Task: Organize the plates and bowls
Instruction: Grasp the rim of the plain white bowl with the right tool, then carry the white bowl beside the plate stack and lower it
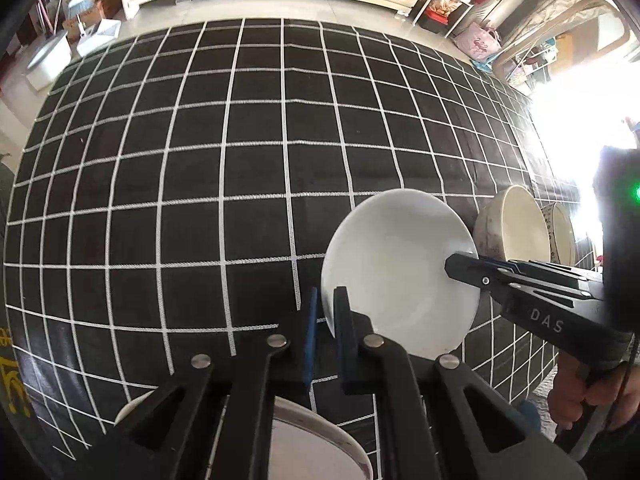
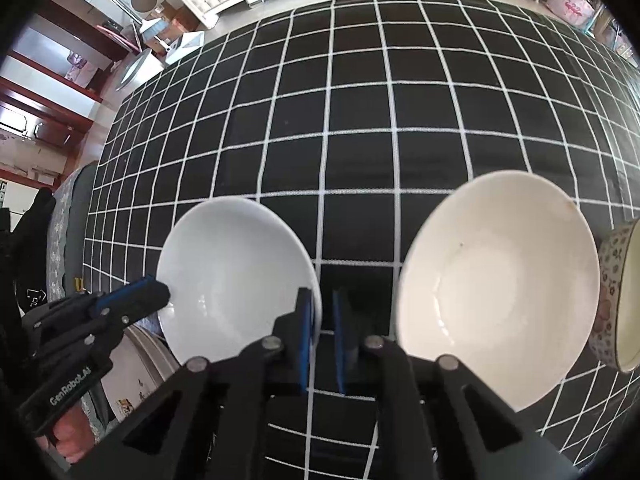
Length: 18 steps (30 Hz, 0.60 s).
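White shallow bowl (image 2: 236, 276) sits empty, both grippers apparently pinching its rim: left gripper (image 1: 325, 312), right gripper (image 2: 321, 312). Cream bowl (image 2: 496, 284) beside it is empty.

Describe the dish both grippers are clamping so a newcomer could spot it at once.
Start from the black tablecloth with white grid lines. Near its front edge stand several dishes; the one meant is the plain white plate, left of the larger cream bowl. It is the only dish pinched on opposite rims by the left gripper and the right gripper, and it is whiter and shallower than the bowl.

White plate (image 2: 236, 276) pinched between both hand-held grippers (cream bowl (image 2: 496, 284) beside)
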Each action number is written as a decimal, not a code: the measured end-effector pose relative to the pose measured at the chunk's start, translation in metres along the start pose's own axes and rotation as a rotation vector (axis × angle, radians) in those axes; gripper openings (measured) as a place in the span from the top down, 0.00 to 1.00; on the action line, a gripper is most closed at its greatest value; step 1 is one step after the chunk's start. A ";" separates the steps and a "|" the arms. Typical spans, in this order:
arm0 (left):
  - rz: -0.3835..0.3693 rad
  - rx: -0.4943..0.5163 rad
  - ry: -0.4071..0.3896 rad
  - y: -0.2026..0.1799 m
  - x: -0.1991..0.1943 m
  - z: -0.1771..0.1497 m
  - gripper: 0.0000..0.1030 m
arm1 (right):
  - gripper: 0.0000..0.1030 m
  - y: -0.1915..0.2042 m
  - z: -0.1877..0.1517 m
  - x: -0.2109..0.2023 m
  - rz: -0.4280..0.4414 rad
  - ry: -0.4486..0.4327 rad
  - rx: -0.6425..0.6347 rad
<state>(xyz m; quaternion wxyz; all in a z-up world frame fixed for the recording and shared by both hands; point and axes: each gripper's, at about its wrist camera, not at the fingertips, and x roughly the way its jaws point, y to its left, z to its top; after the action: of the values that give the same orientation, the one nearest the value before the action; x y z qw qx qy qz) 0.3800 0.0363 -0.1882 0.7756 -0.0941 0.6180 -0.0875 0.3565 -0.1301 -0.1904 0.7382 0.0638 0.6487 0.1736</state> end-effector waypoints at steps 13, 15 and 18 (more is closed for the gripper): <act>0.031 0.023 -0.020 0.001 -0.004 -0.007 0.96 | 0.94 0.010 -0.003 -0.002 -0.017 -0.048 -0.027; 0.026 0.019 -0.026 -0.004 -0.005 -0.006 0.96 | 0.94 0.008 -0.004 -0.004 -0.012 -0.045 -0.010; 0.015 0.016 -0.028 -0.008 -0.010 -0.008 0.96 | 0.94 0.009 -0.007 -0.012 -0.005 -0.049 0.004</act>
<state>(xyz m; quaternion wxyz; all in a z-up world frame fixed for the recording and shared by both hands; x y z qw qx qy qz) 0.3700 0.0306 -0.1787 0.7856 -0.0847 0.6069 -0.0853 0.3471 -0.1261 -0.1776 0.7542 0.0678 0.6308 0.1690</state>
